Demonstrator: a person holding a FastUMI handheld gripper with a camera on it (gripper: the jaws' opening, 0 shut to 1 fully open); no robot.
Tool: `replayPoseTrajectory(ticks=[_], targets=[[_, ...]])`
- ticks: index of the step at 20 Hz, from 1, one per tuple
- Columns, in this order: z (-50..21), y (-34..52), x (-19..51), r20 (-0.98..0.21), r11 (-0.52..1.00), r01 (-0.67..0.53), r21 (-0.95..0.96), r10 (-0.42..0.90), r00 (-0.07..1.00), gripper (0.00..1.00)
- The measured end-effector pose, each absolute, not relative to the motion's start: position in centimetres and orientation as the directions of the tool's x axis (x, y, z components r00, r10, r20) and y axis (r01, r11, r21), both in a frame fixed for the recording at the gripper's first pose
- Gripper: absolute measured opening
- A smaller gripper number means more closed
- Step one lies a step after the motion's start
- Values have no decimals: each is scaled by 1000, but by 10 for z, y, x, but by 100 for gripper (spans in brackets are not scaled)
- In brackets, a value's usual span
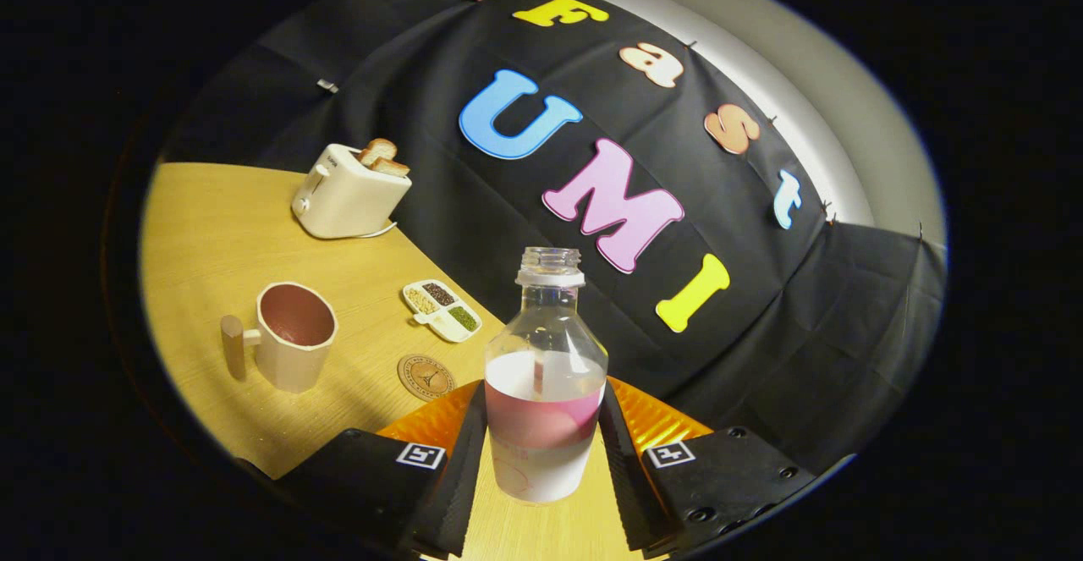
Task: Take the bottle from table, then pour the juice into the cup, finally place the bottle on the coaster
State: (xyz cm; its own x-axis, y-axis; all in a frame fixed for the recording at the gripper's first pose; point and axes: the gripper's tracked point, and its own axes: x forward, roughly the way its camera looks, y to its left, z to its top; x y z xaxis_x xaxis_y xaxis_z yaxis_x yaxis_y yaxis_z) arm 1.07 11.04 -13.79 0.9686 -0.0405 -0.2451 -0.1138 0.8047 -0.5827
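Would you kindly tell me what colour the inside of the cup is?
Reddish-brown inside the cream cup, seen in the gripper view; the tool grips the bottle.

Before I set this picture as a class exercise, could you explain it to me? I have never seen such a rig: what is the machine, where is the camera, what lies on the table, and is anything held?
There is no robot arm here. A person carries a two-finger claw by hand, and the camera rides on it, looking forward along the fingers, which show at the bottom. The wide lens bends the picture, and the scene looks tilted.

Between the fingers stands a clear, uncapped bottle, partly filled, with a label around its lower half. Both fingers press on its sides, so the claw holds it.

On the wooden table beyond are a cup with a wooden handle, a round coaster, a small divided dish of grains or seeds, and a toaster with bread slices poking out.
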Motion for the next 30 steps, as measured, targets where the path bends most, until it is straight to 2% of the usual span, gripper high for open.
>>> replayPoseTrajectory(ticks=[10, 15, 22, 30], targets=[[-167, 153, 9, -311, 529, -256, -809, -17, 950, 71], [-188, 163, 15, -355, 393, -322, -861, -10, 935, 71], [-198, 168, 19, -371, 229, -359, -905, -13, 929, 70], [-204, 172, 29, -374, 113, -371, -922, -5, 927, 70]])
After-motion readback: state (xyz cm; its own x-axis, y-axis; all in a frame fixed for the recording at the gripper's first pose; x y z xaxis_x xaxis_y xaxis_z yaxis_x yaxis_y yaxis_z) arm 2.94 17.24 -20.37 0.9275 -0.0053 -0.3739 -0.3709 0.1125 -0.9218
